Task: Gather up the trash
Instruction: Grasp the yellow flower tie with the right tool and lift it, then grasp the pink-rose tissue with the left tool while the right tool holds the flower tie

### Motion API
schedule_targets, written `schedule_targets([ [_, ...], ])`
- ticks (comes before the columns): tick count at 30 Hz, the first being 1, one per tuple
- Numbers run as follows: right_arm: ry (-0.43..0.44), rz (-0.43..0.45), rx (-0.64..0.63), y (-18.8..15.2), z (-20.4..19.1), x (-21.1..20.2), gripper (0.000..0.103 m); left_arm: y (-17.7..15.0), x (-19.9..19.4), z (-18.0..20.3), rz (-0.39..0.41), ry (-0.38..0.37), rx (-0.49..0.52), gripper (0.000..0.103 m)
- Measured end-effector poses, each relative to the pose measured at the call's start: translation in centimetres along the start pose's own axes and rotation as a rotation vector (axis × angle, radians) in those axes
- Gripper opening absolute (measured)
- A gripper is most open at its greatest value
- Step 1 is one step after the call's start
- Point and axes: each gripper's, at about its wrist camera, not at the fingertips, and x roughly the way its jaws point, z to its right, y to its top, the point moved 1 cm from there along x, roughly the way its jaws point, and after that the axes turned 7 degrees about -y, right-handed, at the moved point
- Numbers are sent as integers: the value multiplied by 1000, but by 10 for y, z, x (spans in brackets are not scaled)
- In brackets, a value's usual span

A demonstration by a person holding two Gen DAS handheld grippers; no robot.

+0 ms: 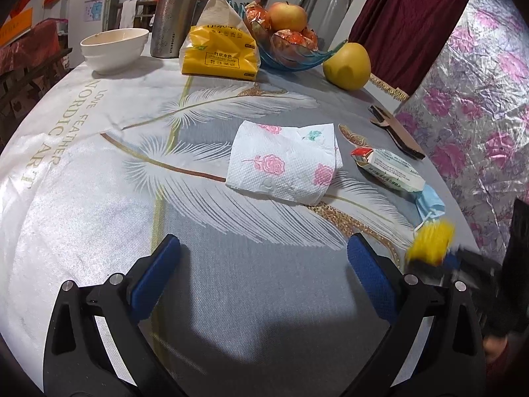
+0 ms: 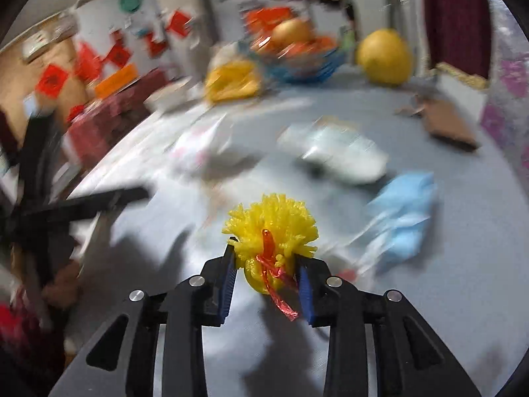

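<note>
My right gripper [image 2: 267, 264] is shut on a yellow foam fruit net [image 2: 271, 228] with a red ribbon, held above the table; the net also shows blurred in the left wrist view [image 1: 429, 243]. My left gripper [image 1: 264, 251] is open and empty above the tablecloth. Ahead of it lies a rose-printed paper towel [image 1: 284, 162]. To its right lie a small medicine box [image 1: 390, 168] and a crumpled blue face mask [image 1: 429, 203]. In the blurred right wrist view the box [image 2: 340, 155] and mask [image 2: 403, 218] lie beyond the net.
At the back stand a white bowl [image 1: 114, 46], a steel bottle [image 1: 172, 13], a yellow tissue pack [image 1: 220, 49], a blue fruit dish [image 1: 291, 46] and a yellow fruit [image 1: 347, 66]. A brown cardboard piece [image 1: 396, 132] lies near the right table edge.
</note>
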Motion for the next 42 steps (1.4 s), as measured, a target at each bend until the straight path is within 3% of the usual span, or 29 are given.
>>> schedule_targets([
  [3, 53, 19, 2, -6, -6, -10, 35, 0, 0, -1, -1, 1, 1, 96],
  [6, 17, 4, -4, -13, -6, -2, 33, 0, 0, -1, 0, 1, 1, 96],
  [17, 83, 85, 152, -21, 16, -14, 33, -2, 3, 1, -9, 23, 18, 96],
  [21, 74, 96, 149, -21, 15, -15, 34, -2, 10, 10, -44, 88, 69, 96],
  [26, 58, 127, 141, -22, 13, -20, 34, -6, 27, 28, -149, 228, 214, 96],
  [30, 67, 128, 134, -23, 13, -20, 34, 7, 28, 30, -179, 176, 197, 96],
  [36, 76, 126, 131, -22, 13, -19, 34, 62, 35, 35, -124, 73, 88, 96],
  [42, 69, 133, 134, -23, 12, -20, 34, 80, 76, 22, -148, 68, -11, 96],
])
